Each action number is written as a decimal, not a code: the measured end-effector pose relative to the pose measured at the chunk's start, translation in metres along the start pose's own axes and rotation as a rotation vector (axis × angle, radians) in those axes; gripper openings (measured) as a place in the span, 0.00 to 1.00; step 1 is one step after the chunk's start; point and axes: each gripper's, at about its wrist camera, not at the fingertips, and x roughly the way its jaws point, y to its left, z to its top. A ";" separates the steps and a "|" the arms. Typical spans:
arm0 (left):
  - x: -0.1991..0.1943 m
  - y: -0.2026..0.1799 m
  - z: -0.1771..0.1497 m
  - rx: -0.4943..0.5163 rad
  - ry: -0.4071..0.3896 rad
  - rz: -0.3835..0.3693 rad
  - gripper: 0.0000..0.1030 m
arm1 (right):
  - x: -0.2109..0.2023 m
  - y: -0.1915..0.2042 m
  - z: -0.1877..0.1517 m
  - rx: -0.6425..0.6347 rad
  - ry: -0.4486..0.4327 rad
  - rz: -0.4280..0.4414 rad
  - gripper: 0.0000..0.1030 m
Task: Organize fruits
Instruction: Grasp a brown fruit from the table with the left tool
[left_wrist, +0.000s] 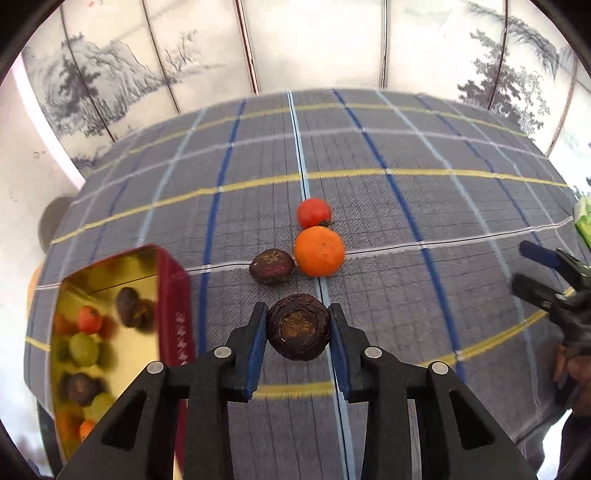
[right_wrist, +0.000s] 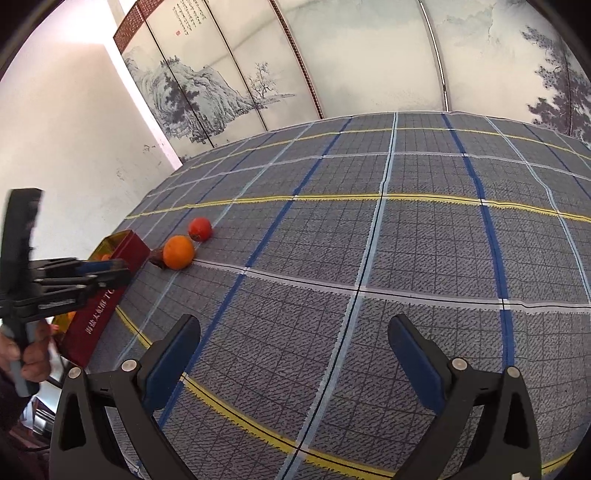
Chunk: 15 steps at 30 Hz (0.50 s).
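At the far left, my red tin (left_wrist: 173, 314) with its gold lining sits on the plaid tablecloth (left_wrist: 369, 155), and inside it I can see blurred fruit: dark purple ones, green ones, a red one and some orange. Just right of the tin, my left gripper (left_wrist: 298, 328) pinches a dark purple passion fruit (left_wrist: 298, 326) between its blue pads (left_wrist: 256, 347), both pads pressed against its wrinkled sides. Beyond it lies a second passion fruit (left_wrist: 272, 266), touching or nearly touching a mandarin (left_wrist: 320, 251) on its right. A red tomato (left_wrist: 314, 213) sits directly behind the mandarin, against it. At the right edge of the left wrist view I see my right gripper (left_wrist: 532, 269) held above the cloth, well apart from the fruit.

From the right wrist view, the left gripper (right_wrist: 107, 271) appears at the left in front of the tin (right_wrist: 99, 306), with the mandarin (right_wrist: 178, 252) and tomato (right_wrist: 200, 229) just beyond. My right gripper (right_wrist: 293, 354) is spread wide, nothing between its fingers, over bare tablecloth (right_wrist: 406, 240)
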 end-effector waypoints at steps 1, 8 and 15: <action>-0.006 0.001 -0.002 -0.001 -0.008 0.004 0.33 | 0.002 0.002 0.000 -0.010 0.007 -0.009 0.98; -0.034 0.009 -0.017 -0.004 -0.044 0.042 0.33 | 0.014 0.041 0.004 -0.087 0.023 0.074 0.98; -0.048 0.023 -0.027 -0.026 -0.063 0.080 0.33 | 0.045 0.099 0.020 -0.200 0.044 0.163 0.78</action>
